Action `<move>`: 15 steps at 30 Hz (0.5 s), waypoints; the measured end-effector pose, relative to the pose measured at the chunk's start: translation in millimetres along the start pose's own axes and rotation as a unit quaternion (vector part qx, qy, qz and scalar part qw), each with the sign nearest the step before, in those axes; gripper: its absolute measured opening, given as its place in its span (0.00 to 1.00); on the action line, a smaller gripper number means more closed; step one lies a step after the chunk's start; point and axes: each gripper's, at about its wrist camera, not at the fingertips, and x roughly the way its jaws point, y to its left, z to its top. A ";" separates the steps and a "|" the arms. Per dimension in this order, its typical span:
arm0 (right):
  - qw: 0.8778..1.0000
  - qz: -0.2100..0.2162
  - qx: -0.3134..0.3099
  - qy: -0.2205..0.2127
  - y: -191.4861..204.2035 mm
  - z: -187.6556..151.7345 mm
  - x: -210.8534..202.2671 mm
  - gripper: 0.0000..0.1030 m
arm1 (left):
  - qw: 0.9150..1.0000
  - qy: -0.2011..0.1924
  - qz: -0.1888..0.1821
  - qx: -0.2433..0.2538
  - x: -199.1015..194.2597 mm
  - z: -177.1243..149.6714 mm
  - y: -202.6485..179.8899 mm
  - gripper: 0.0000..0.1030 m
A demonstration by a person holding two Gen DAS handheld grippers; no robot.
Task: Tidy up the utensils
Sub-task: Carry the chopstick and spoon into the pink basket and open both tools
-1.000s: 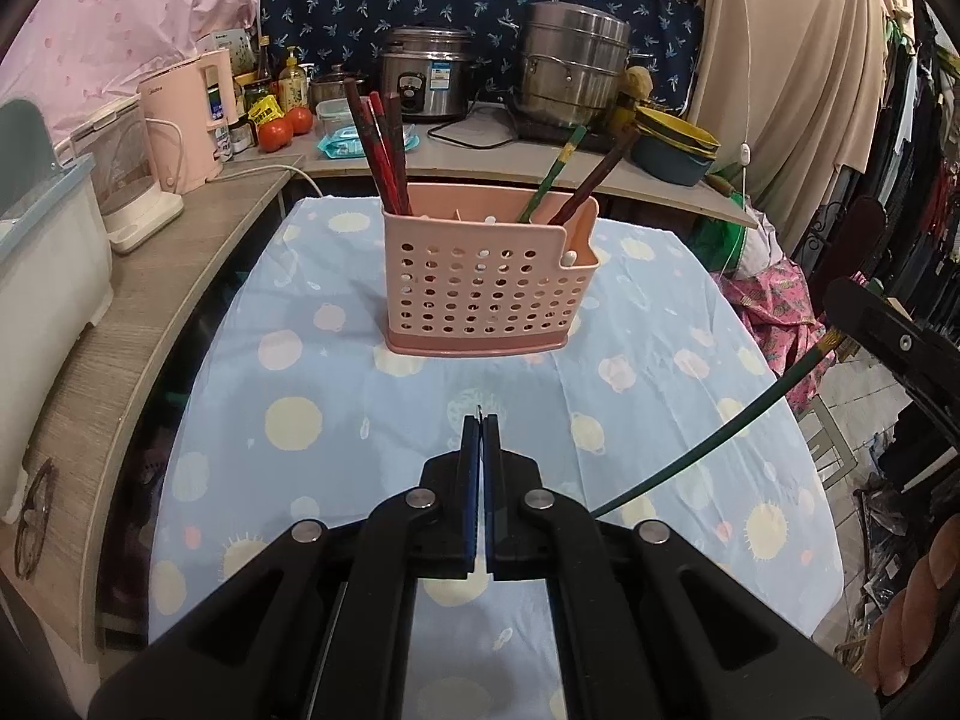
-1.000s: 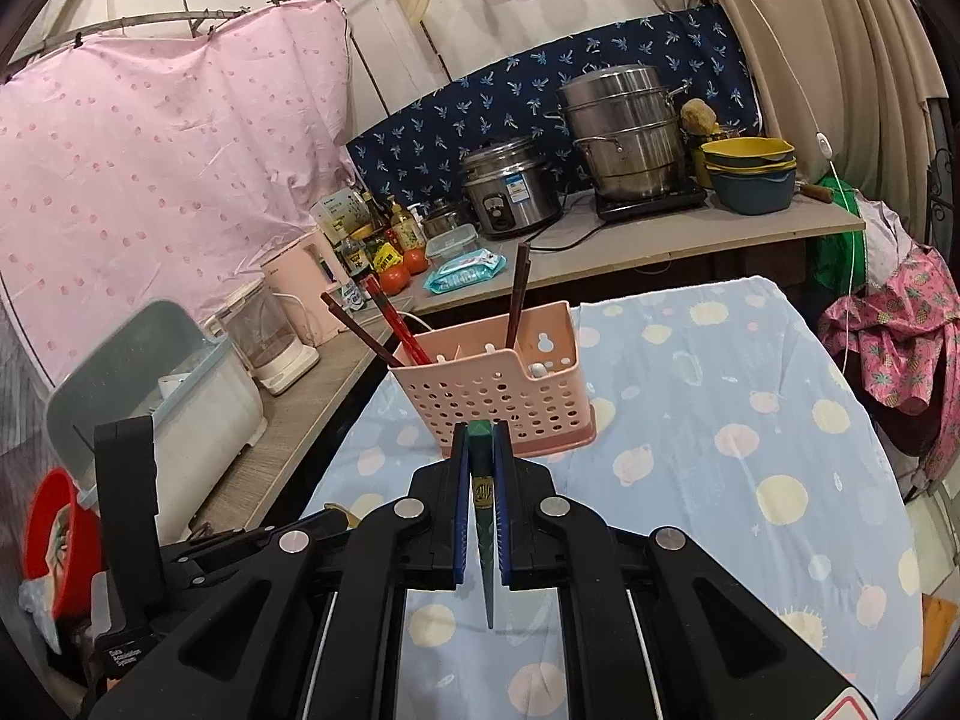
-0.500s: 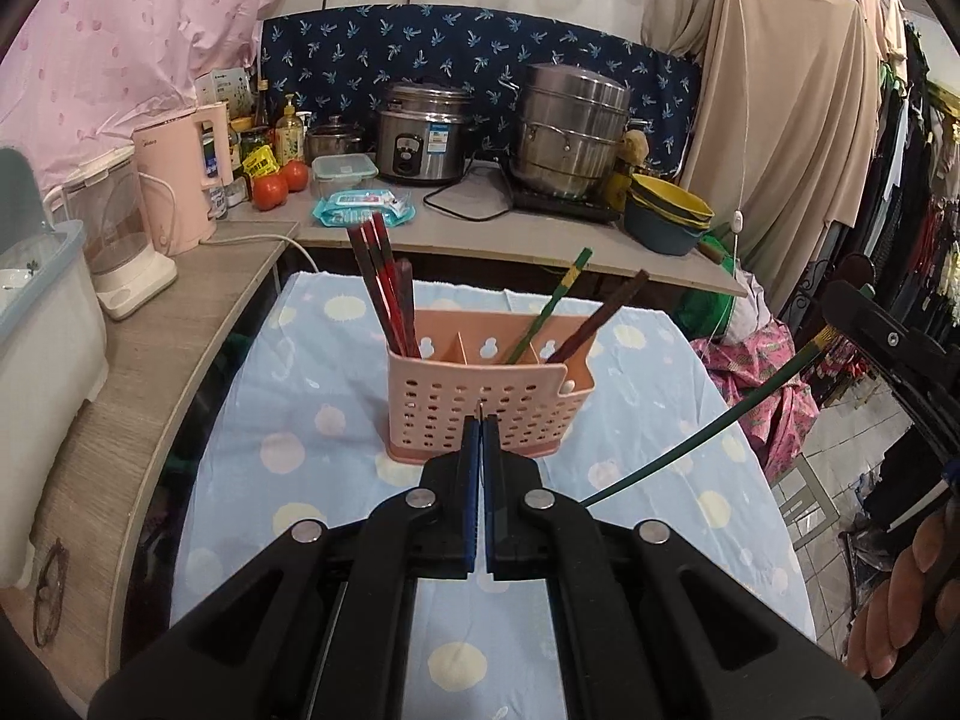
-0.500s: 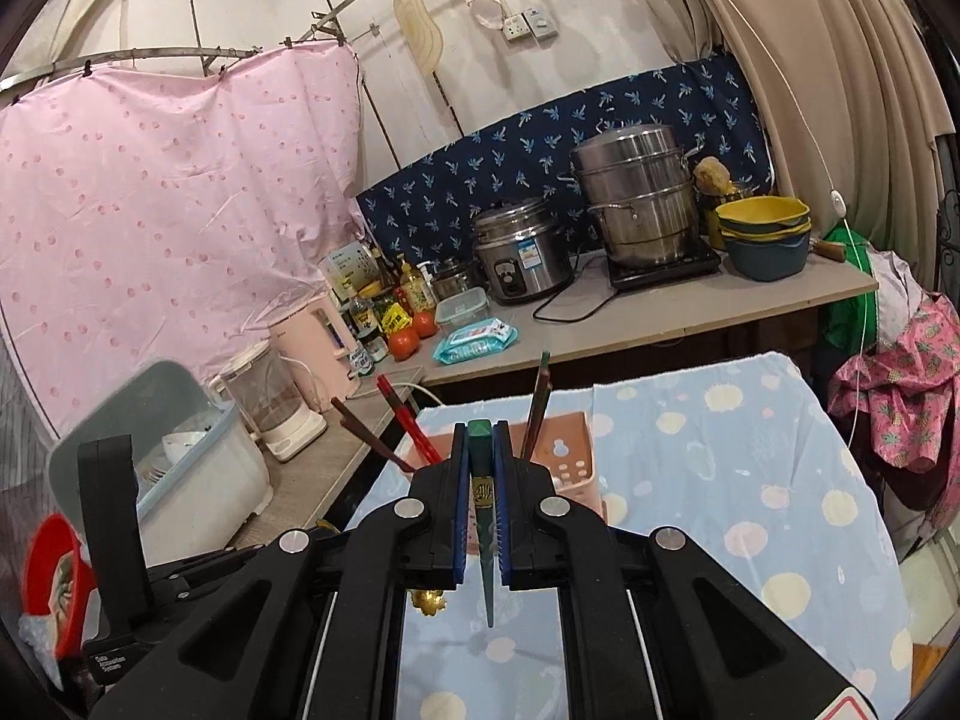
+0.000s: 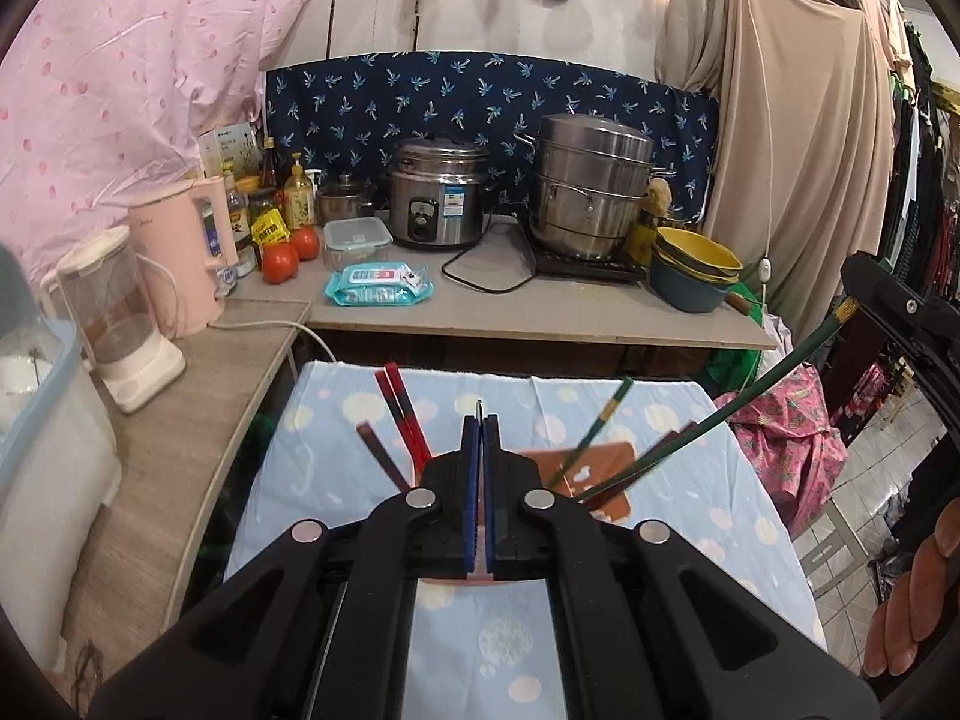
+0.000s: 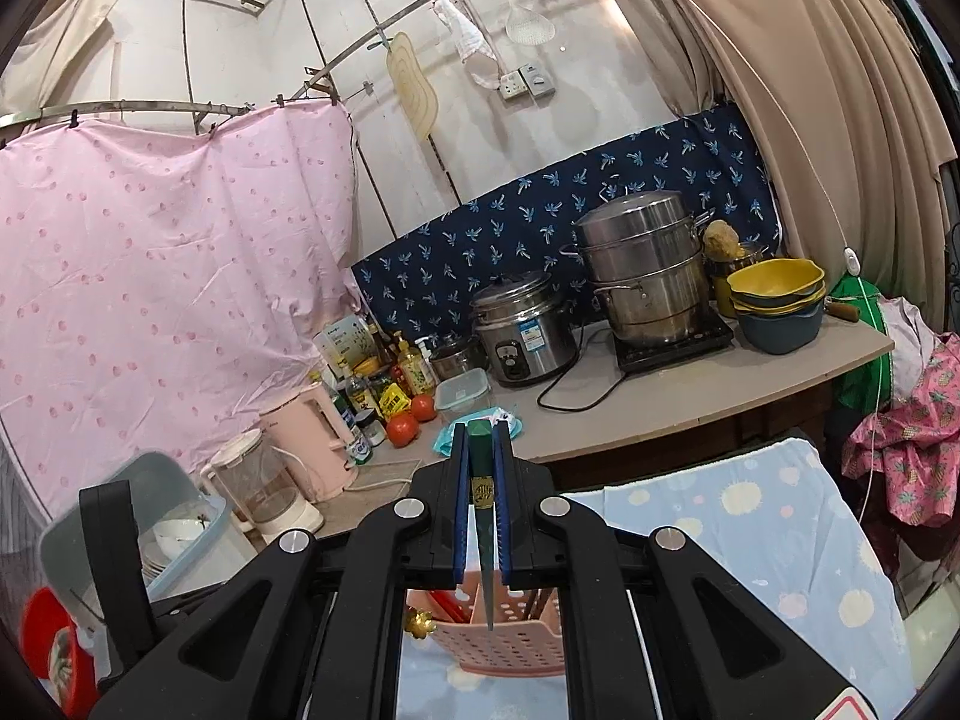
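Table (image 5: 690,510) under a pale blue cloth with cream dots; wooden counter (image 5: 540,312) wraps its far and left sides. Pink sheet (image 6: 150,252) and navy leaf-print cloth (image 5: 480,96) hang behind the counter; beige curtain (image 5: 798,150) at 2 o'clock, hung clothes at the right edge.

Left gripper (image 5: 479,420): jaws fully closed, blue pads together, nothing between them. It sits over the pink utensil holder (image 5: 606,474), which stands on the cloth and is mostly hidden behind the jaws.

Right gripper (image 6: 480,438): jaws clamped on the green chopstick (image 6: 483,516) near its thick, square end. In the right wrist view the stick's long axis runs straight down the frame, thick end at 12 o'clock, thin tip at 6 o'clock, over the holder (image 6: 510,642). In the left wrist view the same stick (image 5: 750,396) slants from the right gripper (image 5: 888,306) at 2 o'clock down toward the holder's right compartment; whether the tip is inside I cannot tell.

Already in the holder: red chopsticks (image 5: 402,414) leaning toward 11 o'clock, another green one (image 5: 606,414) leaning toward 1 o'clock, dark brown ones.

On the counter: rice cooker (image 5: 438,198), stacked steel steamer (image 5: 588,186), yellow and blue bowls (image 5: 690,270), tomatoes (image 5: 282,261), wipes pack (image 5: 378,285), pink kettle (image 5: 180,252), blender (image 5: 114,312). A person's fingers (image 5: 912,618) show at 4 o'clock.
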 end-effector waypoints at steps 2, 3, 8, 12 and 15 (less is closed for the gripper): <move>1.000 -0.002 -0.001 -0.001 1.4 4.0 13.2 0.07 | 1.000 0.003 0.008 0.000 12.2 5.8 1.5 0.01; 1.000 -0.003 -0.002 -0.001 2.1 4.5 18.2 0.07 | 1.000 0.005 0.009 0.000 16.9 7.2 2.7 0.01; 1.000 -0.010 -0.006 0.014 1.7 -1.9 44.2 0.07 | 1.000 0.020 0.017 -0.003 42.1 7.4 9.5 0.01; 0.999 -0.017 -0.003 0.039 -5.1 -19.5 61.0 0.07 | 0.999 0.031 0.018 -0.006 53.7 -0.8 13.2 0.01; 0.998 -0.023 0.003 0.059 -12.9 -33.0 71.4 0.07 | 0.999 0.039 0.018 -0.010 61.6 -4.1 15.5 0.01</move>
